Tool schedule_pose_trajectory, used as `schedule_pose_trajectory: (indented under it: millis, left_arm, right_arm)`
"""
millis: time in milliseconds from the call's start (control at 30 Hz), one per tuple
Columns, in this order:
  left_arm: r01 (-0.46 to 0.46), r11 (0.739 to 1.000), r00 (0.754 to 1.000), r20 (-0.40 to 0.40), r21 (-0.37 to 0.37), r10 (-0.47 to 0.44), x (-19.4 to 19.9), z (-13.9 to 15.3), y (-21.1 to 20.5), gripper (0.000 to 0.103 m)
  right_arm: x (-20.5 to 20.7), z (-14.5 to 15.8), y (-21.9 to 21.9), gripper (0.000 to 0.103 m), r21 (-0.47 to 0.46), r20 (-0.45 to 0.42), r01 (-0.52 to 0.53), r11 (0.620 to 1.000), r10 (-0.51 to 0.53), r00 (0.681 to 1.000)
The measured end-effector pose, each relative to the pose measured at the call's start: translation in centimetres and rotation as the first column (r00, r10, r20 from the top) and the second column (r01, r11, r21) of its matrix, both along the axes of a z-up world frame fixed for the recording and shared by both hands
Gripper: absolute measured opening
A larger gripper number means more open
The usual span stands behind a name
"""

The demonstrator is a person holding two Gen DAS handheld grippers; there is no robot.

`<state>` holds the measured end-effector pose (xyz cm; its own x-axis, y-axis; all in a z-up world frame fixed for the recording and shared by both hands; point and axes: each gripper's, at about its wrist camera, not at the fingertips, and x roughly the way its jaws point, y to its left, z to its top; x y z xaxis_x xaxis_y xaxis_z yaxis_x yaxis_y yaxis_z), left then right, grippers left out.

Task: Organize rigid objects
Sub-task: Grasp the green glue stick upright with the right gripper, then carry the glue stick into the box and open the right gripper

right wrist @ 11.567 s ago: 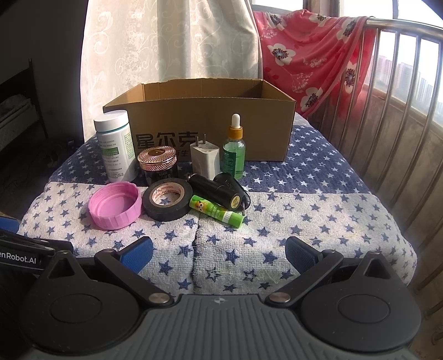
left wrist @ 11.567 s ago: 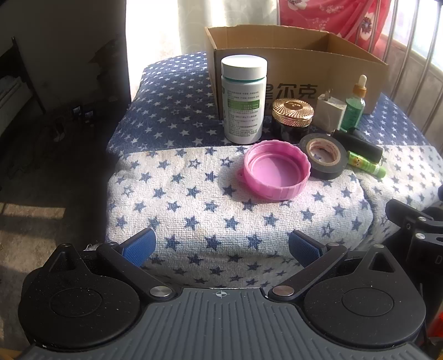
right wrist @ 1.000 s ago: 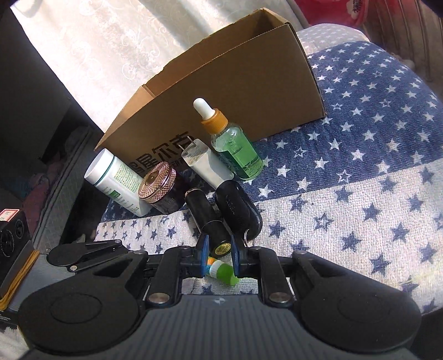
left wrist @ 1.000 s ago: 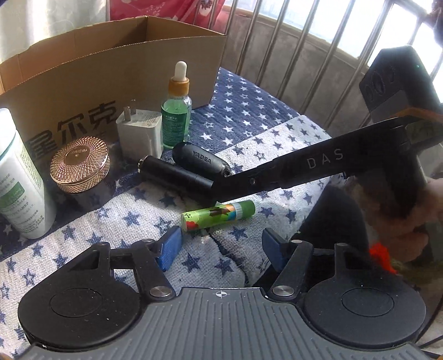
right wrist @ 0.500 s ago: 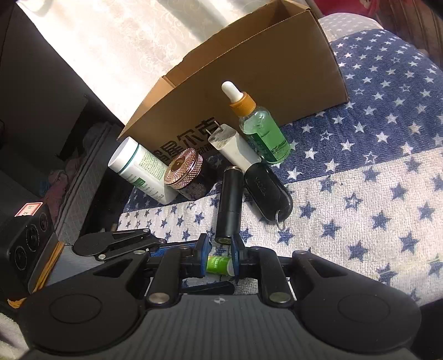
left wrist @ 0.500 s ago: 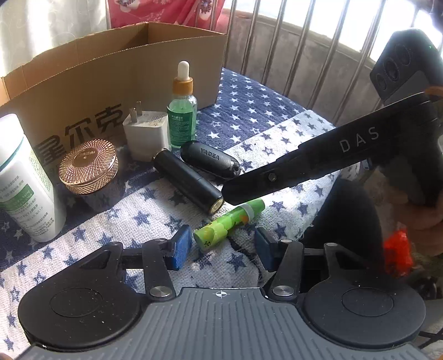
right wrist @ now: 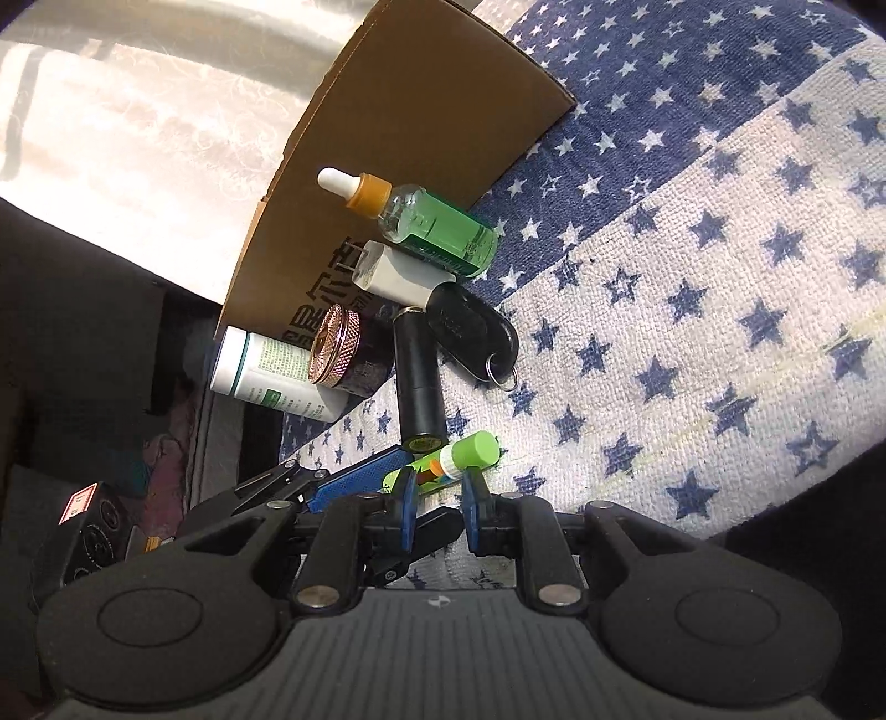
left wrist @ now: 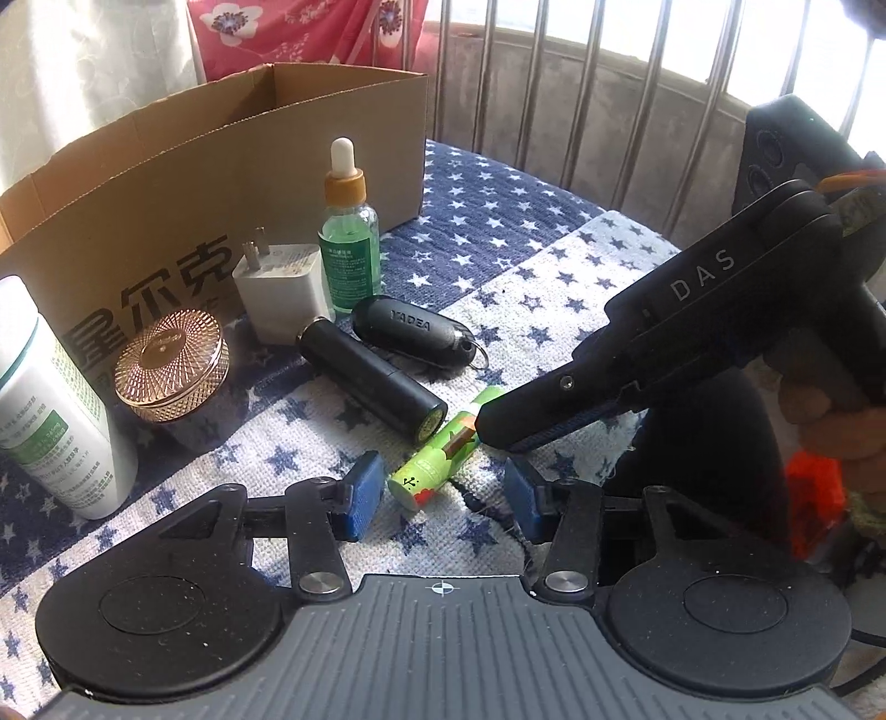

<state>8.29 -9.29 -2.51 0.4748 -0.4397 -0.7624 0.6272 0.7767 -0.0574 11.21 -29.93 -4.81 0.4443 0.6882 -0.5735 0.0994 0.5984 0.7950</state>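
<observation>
A small green tube (left wrist: 437, 459) lies on the star-patterned cloth, tilted. My right gripper (right wrist: 436, 498) has its blue pads on either side of the tube (right wrist: 465, 455), which sticks out past them; from the left wrist view its black fingers (left wrist: 559, 404) cover the tube's far end. My left gripper (left wrist: 440, 495) is open, its pads astride the tube's near end without touching. A black cylinder (left wrist: 371, 382), a black key fob (left wrist: 415, 332), a white charger (left wrist: 279, 293), a green dropper bottle (left wrist: 349, 243), a rose-gold jar (left wrist: 171, 365) and a white pill bottle (left wrist: 44, 410) stand before the cardboard box (left wrist: 166, 183).
The box stands open at the back of the cloth-covered surface (left wrist: 554, 288). Metal window bars (left wrist: 609, 99) run behind on the right. A red floral cloth (left wrist: 310, 33) hangs behind the box. The cloth's near edge drops off below the grippers.
The right gripper has let go of the black cylinder and come down around the green tube. The left gripper has moved closer to the tube's near end. The pink lid and tape roll from the start are out of view.
</observation>
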Motion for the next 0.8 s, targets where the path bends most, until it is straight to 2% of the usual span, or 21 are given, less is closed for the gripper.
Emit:
schedule_pose_trajectory:
  millis: [133, 367, 600, 733, 800]
  left_arm:
    - [0.032, 0.999, 0.999, -0.016, -0.019, -0.032, -0.3, 0.3, -0.1, 0.042]
    - [0.01, 1.0, 0.999, -0.052, -0.025, -0.011, 0.6, 0.0, -0.3, 0.033]
    - [-0.017, 0.999, 0.998, -0.053, -0.046, 0.014, 0.5, 0.4, -0.1, 0.019]
    - [-0.013, 0.997, 0.999, -0.052, -0.08, 0.008, -0.1, 1.2, 0.4, 0.018]
    - [-0.013, 0.996, 1.0, -0.024, -0.088, 0.011, -0.8, 2.0, 0.7, 0.018]
  right_arm:
    - [0.7, -1.1, -0.2, 0.019, 0.055, -0.035, 0.043, 0.998, -0.042, 0.999]
    - [0.9, -1.3, 0.4, 0.019, 0.06, -0.034, 0.067, 0.996, -0.066, 0.997]
    - [0.4, -1.3, 1.3, 0.019, 0.043, 0.0, 0.082, 0.996, -0.083, 0.997]
    - [-0.4, -0.7, 1.7, 0.018, 0.04, 0.035, 0.089, 0.995, -0.09, 0.995]
    - [-0.8, 0.0, 1.9, 0.017, 0.042, 0.059, 0.085, 0.996, -0.087, 0.994]
